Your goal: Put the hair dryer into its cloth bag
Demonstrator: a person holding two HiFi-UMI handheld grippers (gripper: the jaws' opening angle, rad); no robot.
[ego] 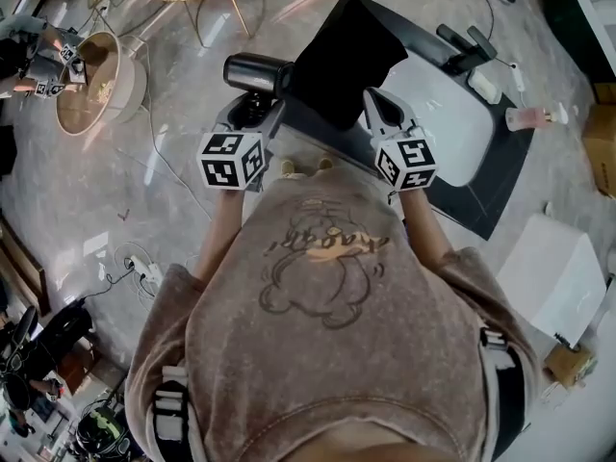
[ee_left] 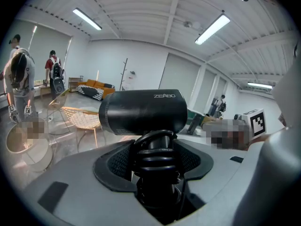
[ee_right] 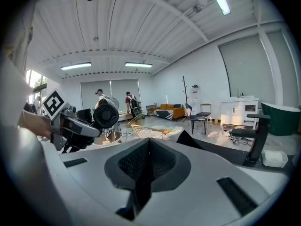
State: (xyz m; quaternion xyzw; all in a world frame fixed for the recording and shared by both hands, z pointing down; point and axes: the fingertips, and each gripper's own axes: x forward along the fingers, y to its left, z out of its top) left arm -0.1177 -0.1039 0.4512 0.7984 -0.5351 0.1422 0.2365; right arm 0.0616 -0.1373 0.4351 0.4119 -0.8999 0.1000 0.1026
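Far left, a round tub (ego: 133, 89) sits on the floor; what's in it I can't make out. Next come the left tongs (ee_left: 157, 147), spread wide and clamped on the handle of the hair dryer (ee_left: 143, 111), which has its cord coiled round it. The dryer is up in the air, off the left edge of the dark counter (ego: 486, 192).

Its barrel runs side to side across the head view, crosswise to the tongs, and sits level in the left gripper view with the handle dropping straight down into the pads. That view also shows white lettering on the barrel, which the head view doesn't. From the right gripper view you get something else: a round grilled end of the barrel turned towards that camera.

Just right of the dryer is the cloth bag (ego: 342, 56), black, its left edge right up against the barrel's end. The dryer is outside it; the bag's inside isn't visible. Only the head view shows the bag whole.

The right tongs (ee_right: 148, 145) are fully closed, pinching the bag's cloth between the pads. Far right, a white box (ego: 553, 277) stands on the floor.
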